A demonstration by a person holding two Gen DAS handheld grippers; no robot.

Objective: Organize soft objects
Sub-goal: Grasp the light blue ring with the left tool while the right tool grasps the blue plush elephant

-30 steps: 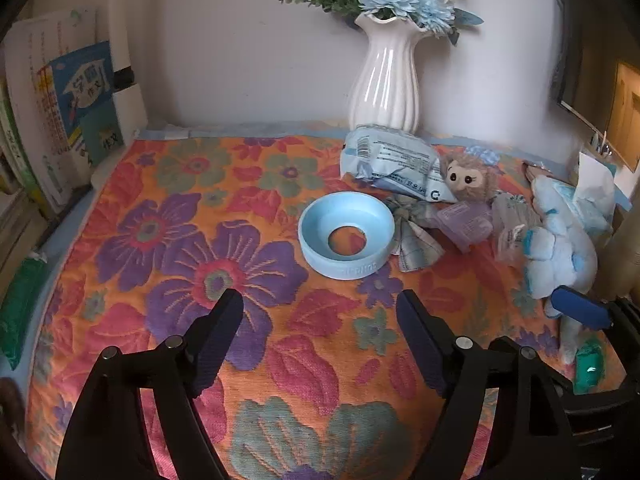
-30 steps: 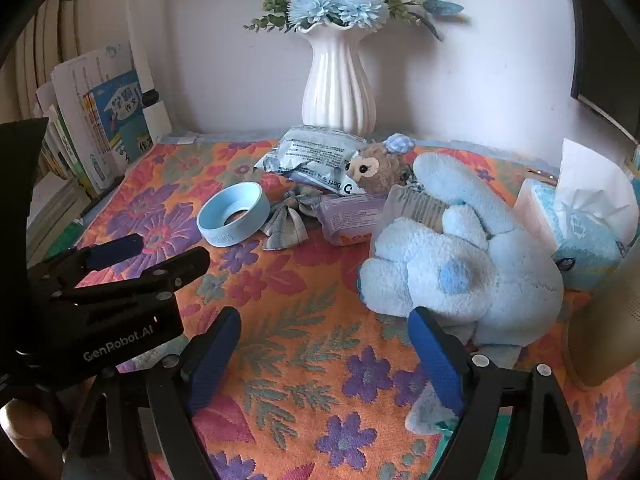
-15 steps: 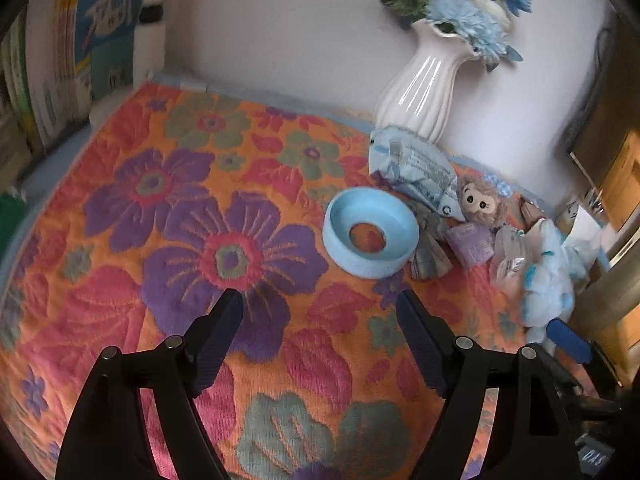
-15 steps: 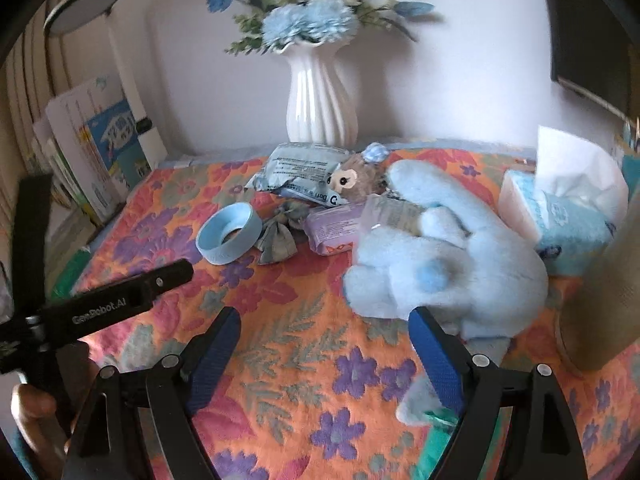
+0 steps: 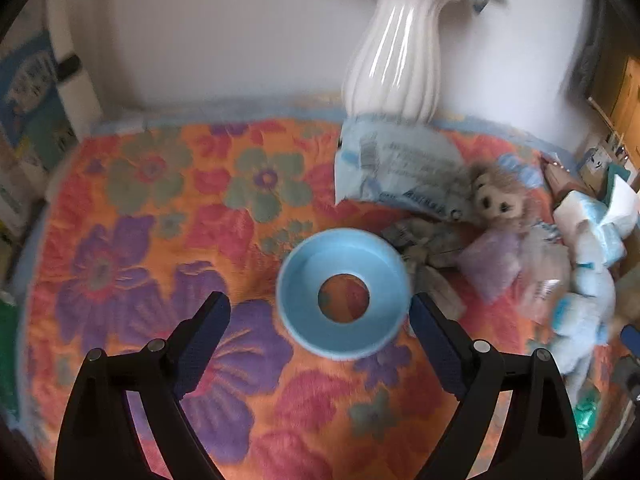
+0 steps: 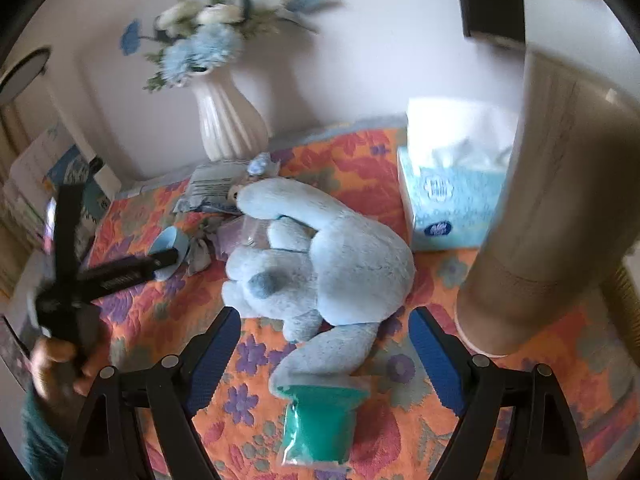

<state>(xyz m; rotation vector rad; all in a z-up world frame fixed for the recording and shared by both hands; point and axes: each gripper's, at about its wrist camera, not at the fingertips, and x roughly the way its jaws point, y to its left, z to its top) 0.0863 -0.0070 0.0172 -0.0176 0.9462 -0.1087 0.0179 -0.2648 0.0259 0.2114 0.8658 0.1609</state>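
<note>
The left gripper (image 5: 320, 316), jaws opening and unloaded, is lined up on the pale-blue soft ring (image 5: 344, 294). The right gripper (image 6: 324, 344), wide and unloaded, is held before the light-blue plush rabbit (image 6: 320, 264). An approach seems in hand; next, closure around the ring's rim is likely needed.

Right wrist view. My right hand-held gripper (image 6: 324, 348) hangs with jaws wide apart, nothing between the pads, above a floral cloth (image 6: 420, 432) on the tabletop. Just ahead lies a large blue plush toy (image 6: 328, 264); a green sachet (image 6: 320, 424) touches its lower limb. Behind it: a small brown plush (image 6: 236, 190), a grey packet (image 6: 212, 188), a white vase (image 6: 228, 124). Right: a tissue box (image 6: 448, 200), a tan cylinder (image 6: 552, 208). Left: my left hand (image 6: 56, 364) with its hand-held gripper (image 6: 108, 276), overlapping a blue ring (image 6: 168, 240)
</note>
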